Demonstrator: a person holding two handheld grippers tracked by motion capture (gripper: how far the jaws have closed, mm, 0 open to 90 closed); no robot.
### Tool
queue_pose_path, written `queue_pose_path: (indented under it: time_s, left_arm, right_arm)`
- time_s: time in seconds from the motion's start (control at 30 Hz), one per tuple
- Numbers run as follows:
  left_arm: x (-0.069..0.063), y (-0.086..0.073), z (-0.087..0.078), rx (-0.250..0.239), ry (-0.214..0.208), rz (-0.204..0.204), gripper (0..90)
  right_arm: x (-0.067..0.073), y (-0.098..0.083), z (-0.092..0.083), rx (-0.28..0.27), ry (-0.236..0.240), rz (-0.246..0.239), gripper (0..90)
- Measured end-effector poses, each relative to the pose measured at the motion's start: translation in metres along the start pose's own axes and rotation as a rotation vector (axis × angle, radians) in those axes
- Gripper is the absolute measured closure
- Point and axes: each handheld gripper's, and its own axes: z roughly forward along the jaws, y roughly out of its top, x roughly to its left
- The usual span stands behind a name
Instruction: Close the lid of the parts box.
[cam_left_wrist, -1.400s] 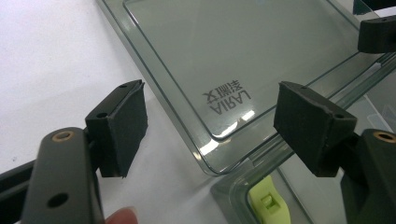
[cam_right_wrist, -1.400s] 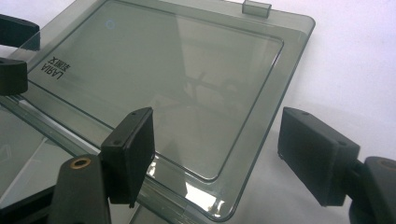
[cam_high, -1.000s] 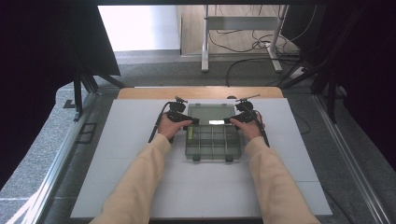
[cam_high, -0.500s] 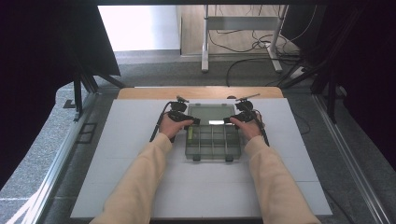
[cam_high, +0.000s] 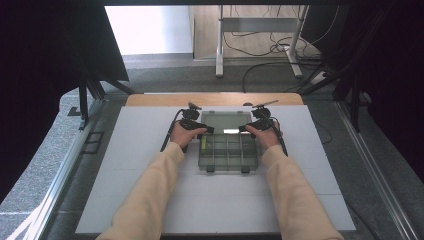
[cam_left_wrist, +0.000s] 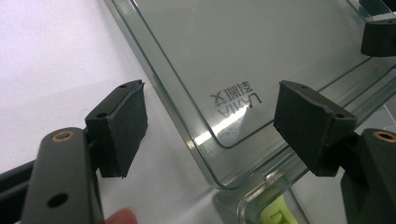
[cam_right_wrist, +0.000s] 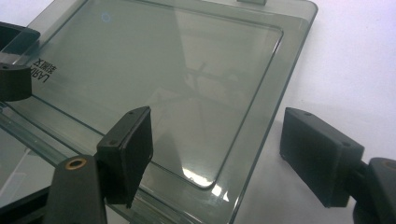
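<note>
2 grippers, left gripper (cam_left_wrist: 210, 128) and right gripper (cam_right_wrist: 217, 156), sit spread and gripping nothing, barely moved in 1 s, straddling the lid (cam_high: 226, 121) corners of your mid-table organizer box (cam_high: 228, 151), lid laid flat open.

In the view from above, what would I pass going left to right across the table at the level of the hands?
Bare table → left gripper → open lid of the clear box → right gripper → bare table again.
</note>
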Motion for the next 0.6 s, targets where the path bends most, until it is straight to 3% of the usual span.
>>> queue_pose_path:
  time_s: [0.6]
  left_arm:
    - [-0.0004, 0.0013, 0.0005, 0.012, -0.013, -0.006, 28.4]
  right_arm:
    - [-0.0012, 0.0015, 0.0025, 0.019, 0.026, 0.037, 25.1]
